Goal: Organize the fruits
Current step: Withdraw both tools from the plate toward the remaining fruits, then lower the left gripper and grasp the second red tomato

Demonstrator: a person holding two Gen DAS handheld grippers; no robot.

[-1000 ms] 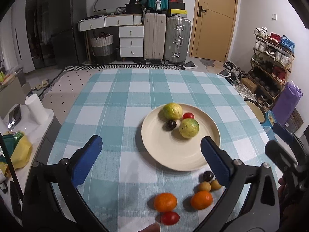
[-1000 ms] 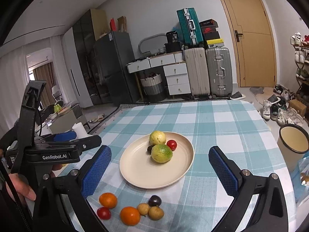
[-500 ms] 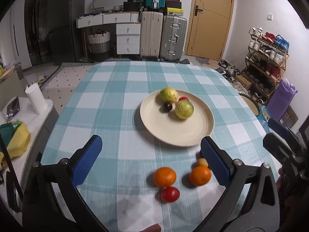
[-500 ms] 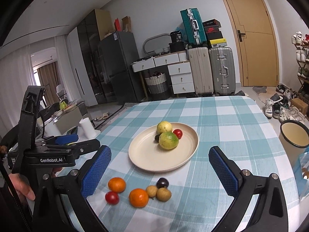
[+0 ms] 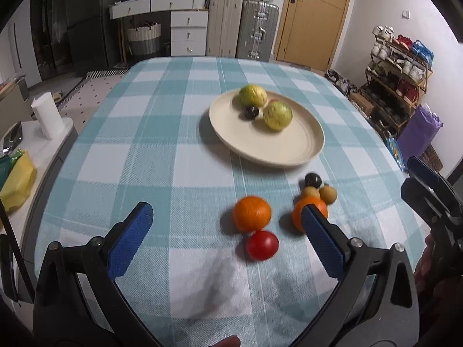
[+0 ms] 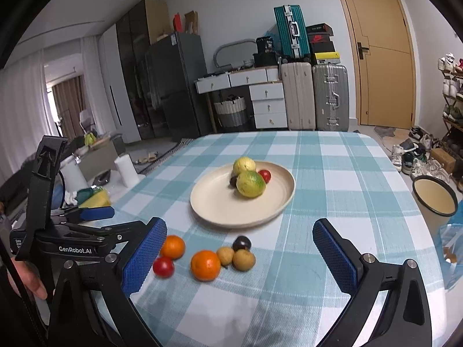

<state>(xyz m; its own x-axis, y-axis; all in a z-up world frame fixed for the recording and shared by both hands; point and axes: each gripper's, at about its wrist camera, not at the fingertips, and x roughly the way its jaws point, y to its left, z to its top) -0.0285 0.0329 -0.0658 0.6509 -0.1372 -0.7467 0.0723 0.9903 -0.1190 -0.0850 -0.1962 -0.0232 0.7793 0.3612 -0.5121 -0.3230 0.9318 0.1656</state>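
left gripper (image 5: pixel 225 225) spread wide, empty, above the checked cloth (image 5: pixel 144 144); two oranges (image 5: pixel 251 213) and a red tomato (image 5: pixel 262 245) lie between its blue pads (image 5: pixel 131 238), untouched. right gripper (image 6: pixel 240 256) equally wide, holding nothing. cream plate (image 6: pixel 220 202) beyond carries two green-yellow fruits (image 6: pixel 250 183), a dark one, a tomato.

White "GenRobot.AI" lettering stood on the black body of the left gripper (image 6: pixel 134 219), seen at near left in the right wrist view. Print on the shoe boxes (image 6: pixel 319 39) stacked far back was too small to read. Nothing else was legible.
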